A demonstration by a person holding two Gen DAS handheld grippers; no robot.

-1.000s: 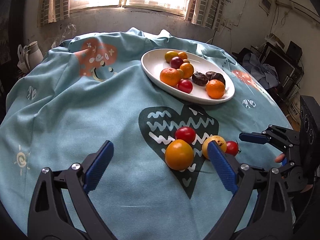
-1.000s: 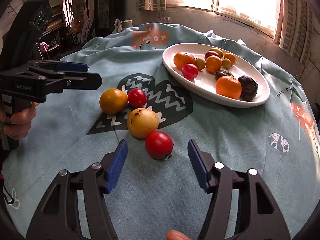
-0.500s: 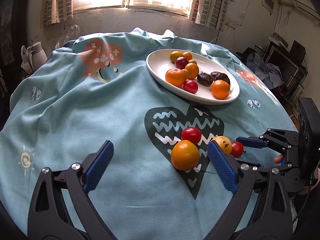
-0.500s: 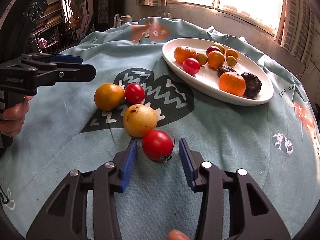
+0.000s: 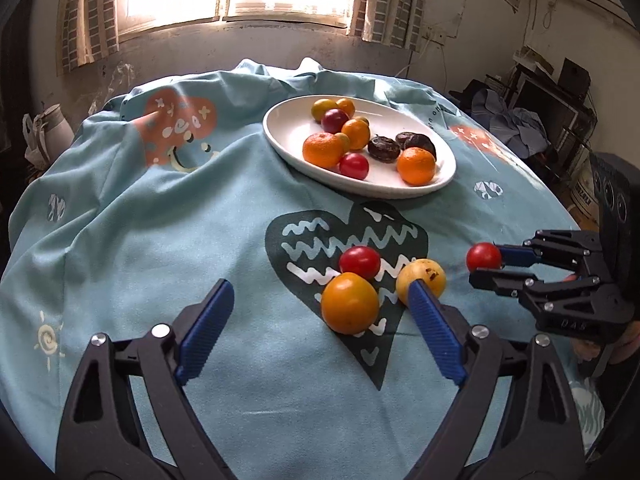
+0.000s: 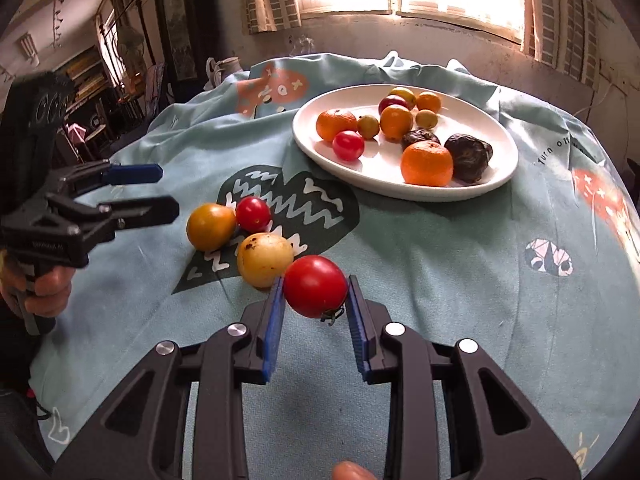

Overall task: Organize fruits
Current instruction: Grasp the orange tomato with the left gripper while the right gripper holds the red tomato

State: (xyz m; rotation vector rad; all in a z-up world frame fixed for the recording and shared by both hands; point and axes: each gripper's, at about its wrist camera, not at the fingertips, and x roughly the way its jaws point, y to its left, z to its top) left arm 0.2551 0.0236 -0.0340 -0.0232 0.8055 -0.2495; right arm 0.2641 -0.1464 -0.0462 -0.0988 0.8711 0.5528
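Note:
My right gripper point(image 6: 315, 294) is shut on a red tomato point(image 6: 315, 286) and holds it just above the cloth; it also shows in the left wrist view point(image 5: 483, 256). Three fruits lie loose on the dark heart print: an orange-yellow tomato point(image 5: 349, 303), a small red tomato point(image 5: 359, 261) and a spotted yellow fruit point(image 5: 422, 278). My left gripper point(image 5: 316, 304) is open and empty, low over the cloth just in front of the orange-yellow tomato. A white oval plate point(image 5: 294, 130) at the back holds several oranges, tomatoes and dark fruits.
The round table wears a light blue printed cloth point(image 5: 140, 220) with folds at the back left. A wall with a bright window stands behind. Cluttered shelves and furniture stand off both sides of the table.
My right gripper closed on the red tomato and lifted it off the cloth, away from the yellow fruit. My left gripper stayed open and drifted slightly left.

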